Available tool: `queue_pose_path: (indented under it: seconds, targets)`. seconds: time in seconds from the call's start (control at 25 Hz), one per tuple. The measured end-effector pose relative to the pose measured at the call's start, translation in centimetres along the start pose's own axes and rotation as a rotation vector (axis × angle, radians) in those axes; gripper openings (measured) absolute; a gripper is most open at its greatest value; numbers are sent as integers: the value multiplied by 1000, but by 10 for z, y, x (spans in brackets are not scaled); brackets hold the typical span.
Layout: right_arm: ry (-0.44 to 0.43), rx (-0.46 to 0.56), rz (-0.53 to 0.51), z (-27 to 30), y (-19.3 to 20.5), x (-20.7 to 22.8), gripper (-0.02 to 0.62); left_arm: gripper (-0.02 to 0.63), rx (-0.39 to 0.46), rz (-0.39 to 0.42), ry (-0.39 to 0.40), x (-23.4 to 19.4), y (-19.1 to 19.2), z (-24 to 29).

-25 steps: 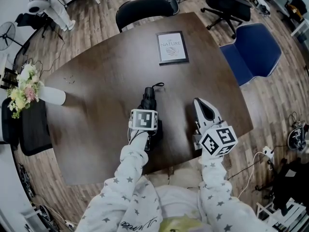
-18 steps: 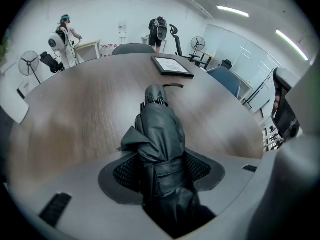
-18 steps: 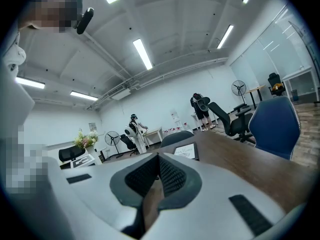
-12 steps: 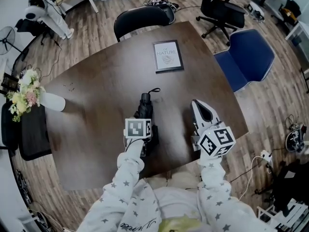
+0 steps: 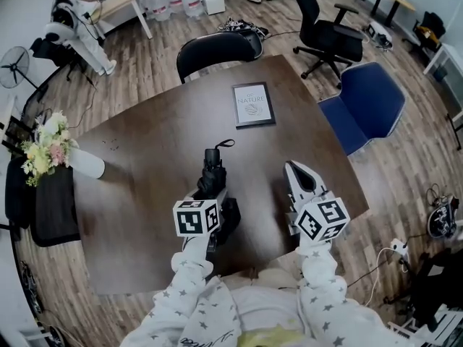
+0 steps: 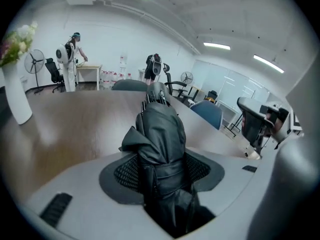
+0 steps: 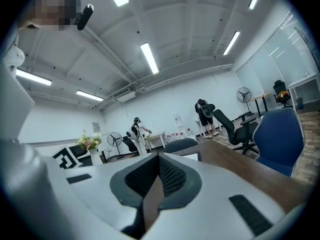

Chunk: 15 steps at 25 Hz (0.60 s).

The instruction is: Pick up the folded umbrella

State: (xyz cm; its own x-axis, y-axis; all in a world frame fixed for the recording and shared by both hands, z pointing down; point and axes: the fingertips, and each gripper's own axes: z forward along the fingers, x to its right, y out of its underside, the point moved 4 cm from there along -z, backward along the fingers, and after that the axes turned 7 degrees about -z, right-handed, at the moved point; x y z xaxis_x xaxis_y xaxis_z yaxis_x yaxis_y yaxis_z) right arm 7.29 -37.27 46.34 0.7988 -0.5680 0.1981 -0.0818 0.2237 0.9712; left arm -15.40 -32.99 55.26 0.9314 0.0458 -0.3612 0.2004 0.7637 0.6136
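Folded umbrella clamped in left gripper; near end hidden (behind marker cube).

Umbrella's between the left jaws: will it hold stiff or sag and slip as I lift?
The folded umbrella probably holds straight: it juts rigidly past the left gripper. Its creased fabric may squash or slide in the grip. The strap loop will likely dangle.

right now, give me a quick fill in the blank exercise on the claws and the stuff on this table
1. The left claw grips a black folded fabric ____.
2. The right claw holds ____.
3. The black-framed print on the dark wooden table carries the big word ____.
4. The white vase holds ____.
Missing: umbrella; nothing; NATURE; flowers
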Motion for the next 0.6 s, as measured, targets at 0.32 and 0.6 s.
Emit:
queue_pose_path:
  seconds: [0.32, 0.6]
  targets:
    - [-21, 22, -30, 3, -13, -8, 21, 245, 199, 3, 28, 5, -30, -44]
    - [-33, 54, -51, 2, -28, -8, 21, 245, 342, 8, 28, 12, -48, -79]
